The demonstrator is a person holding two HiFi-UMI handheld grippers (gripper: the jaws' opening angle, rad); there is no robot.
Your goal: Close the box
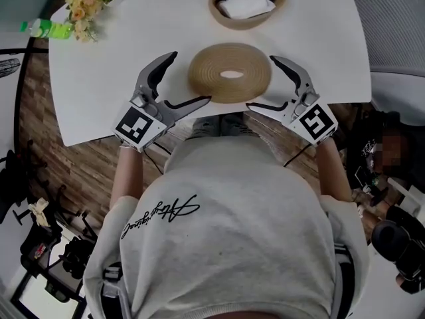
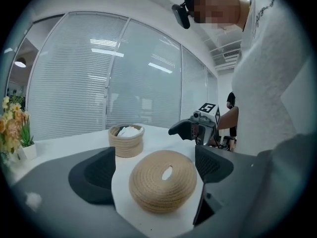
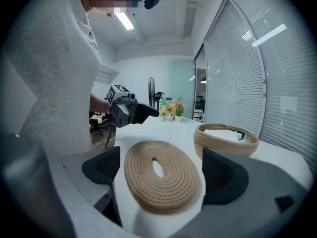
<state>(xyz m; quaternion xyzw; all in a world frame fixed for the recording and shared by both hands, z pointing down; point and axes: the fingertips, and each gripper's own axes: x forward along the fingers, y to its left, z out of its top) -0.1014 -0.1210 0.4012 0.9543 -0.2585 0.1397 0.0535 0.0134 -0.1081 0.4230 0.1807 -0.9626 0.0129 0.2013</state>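
A round coiled-rope lid [image 1: 229, 72] with a slot in its middle lies flat on the white table [image 1: 99, 92], near the front edge. Behind it stands the open woven rope box [image 1: 215, 8] with white items inside. My left gripper [image 1: 190, 78] is at the lid's left side and my right gripper [image 1: 261, 82] at its right side, both open. In the left gripper view the lid [image 2: 163, 192] lies between the spread pads [image 2: 94, 175] with gaps on either side, and the box [image 2: 126, 148] stands beyond. The right gripper view shows the lid [image 3: 163, 187] likewise between the pads [image 3: 223, 175], box [image 3: 223, 145] behind.
A small pot of yellow flowers [image 1: 86, 2] and a green bottle [image 1: 46, 27] sit at the table's far left corner. The table's front edge runs just under both grippers, with wooden floor below. Blinds line the wall beyond the table.
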